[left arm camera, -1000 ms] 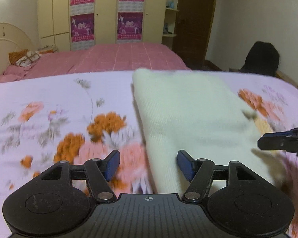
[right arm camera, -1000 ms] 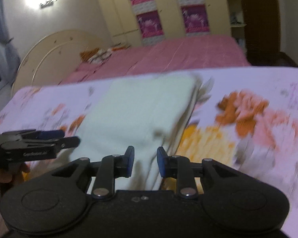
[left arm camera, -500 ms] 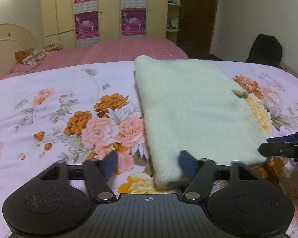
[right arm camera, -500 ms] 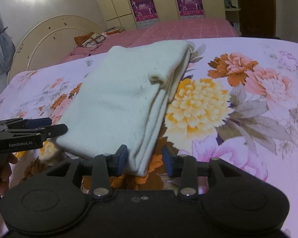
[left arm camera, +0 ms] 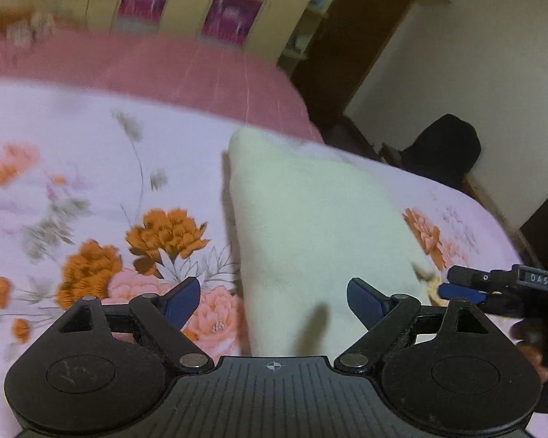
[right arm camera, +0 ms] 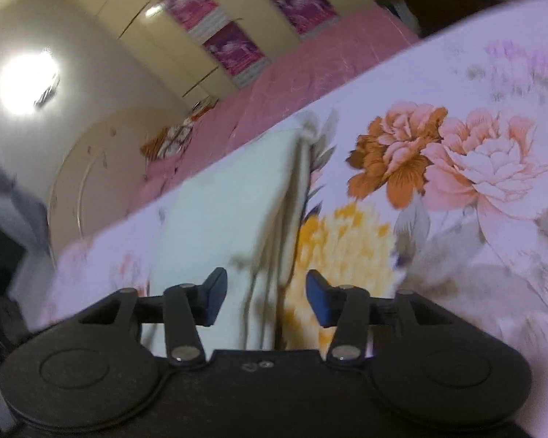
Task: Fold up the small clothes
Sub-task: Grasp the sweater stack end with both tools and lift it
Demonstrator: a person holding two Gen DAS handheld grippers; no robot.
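A folded pale cream knit garment (left arm camera: 310,226) lies flat on the floral sheet (left arm camera: 91,189). My left gripper (left arm camera: 274,301) is open and empty, its blue pads either side of the garment's near left edge. The garment also shows in the right wrist view (right arm camera: 233,211), where my right gripper (right arm camera: 263,301) is open and empty over its near right edge. The right gripper's tips also show at the right of the left wrist view (left arm camera: 464,284), beside the garment's right side. Both views are blurred and tilted.
A pink bed cover (left arm camera: 186,73) lies behind the floral sheet, with pillows (right arm camera: 168,142) by a cream headboard (right arm camera: 91,168). A cream wardrobe with magenta posters (left arm camera: 226,11) stands at the back. A dark chair (left arm camera: 442,149) stands at the right.
Both grippers have tilted and shifted, so the views are blurred. The right gripper's jaws have opened wider. The garment has not visibly moved.
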